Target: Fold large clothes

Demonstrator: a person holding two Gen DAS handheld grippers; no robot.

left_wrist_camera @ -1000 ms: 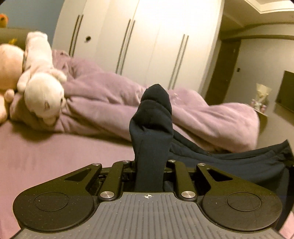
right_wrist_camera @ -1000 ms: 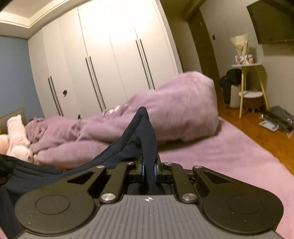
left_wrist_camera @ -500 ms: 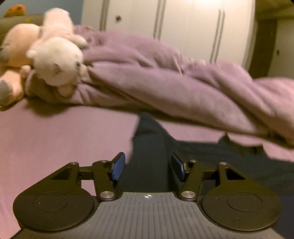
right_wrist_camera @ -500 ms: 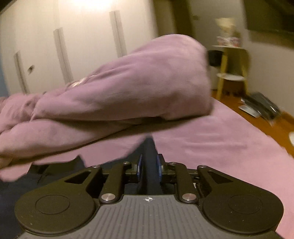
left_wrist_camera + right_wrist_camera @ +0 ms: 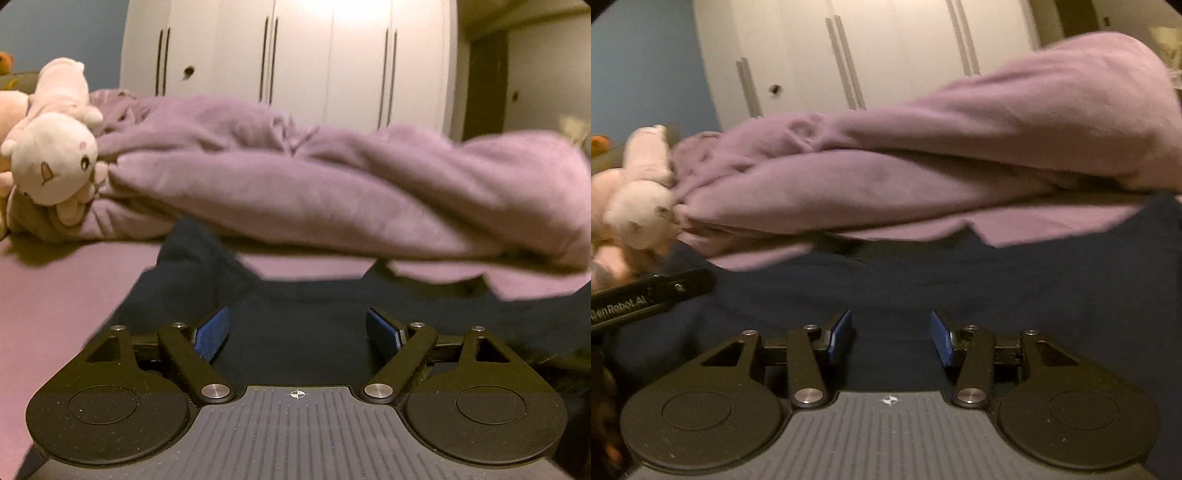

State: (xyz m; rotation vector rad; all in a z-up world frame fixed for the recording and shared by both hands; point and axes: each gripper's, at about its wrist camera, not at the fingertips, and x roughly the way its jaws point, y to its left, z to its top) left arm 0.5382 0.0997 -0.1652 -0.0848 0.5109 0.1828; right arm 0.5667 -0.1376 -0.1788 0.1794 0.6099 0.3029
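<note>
Rumpled lilac fleece blanket (image 5: pixel 332 192) heaped across the pink-sheeted bed (image 5: pixel 55 291), straight ahead of the left claw (image 5: pixel 299 332), spanning nearly the whole view. White plush bear with a stitched pink nose (image 5: pixel 51 162) ahead and far left, pressed against the blanket's end. Tall white wardrobe with slim dark vertical handles (image 5: pixel 295 55) well beyond, filling the back wall. Dark doorway (image 5: pixel 484 81) off to the right.

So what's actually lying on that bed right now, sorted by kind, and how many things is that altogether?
Dark navy garment, lying on the bed: 1
Purple blanket, bunched up behind it: 1
Plush toys: 2, a white one and a peach one at the frame edge
Total: 4

Both the left gripper and right gripper hang open above the garment.
</note>
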